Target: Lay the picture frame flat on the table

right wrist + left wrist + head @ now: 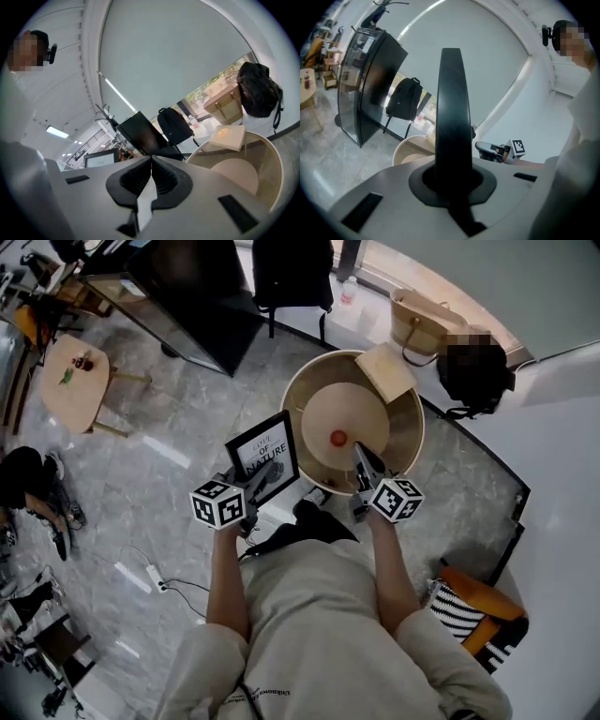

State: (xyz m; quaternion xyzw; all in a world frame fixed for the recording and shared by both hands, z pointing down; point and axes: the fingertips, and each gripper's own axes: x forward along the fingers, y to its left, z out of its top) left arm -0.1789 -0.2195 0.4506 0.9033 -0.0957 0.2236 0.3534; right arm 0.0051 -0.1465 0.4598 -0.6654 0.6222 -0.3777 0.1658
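I see a round glass worktop (405, 423) with a pale rim. A flat beige box (386, 371) lies at its far edge. A small red object (337, 438) shows near the middle.

right gripper (151, 161): fingers together, empty | picture frame (100, 159) left | table (269, 159) right

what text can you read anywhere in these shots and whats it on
"LOVE OF NATURE": on the picture frame held in the left gripper.
Gold print on the pale box: too blurred to read.
Print on the person's shirt, near its hem: too small to read.
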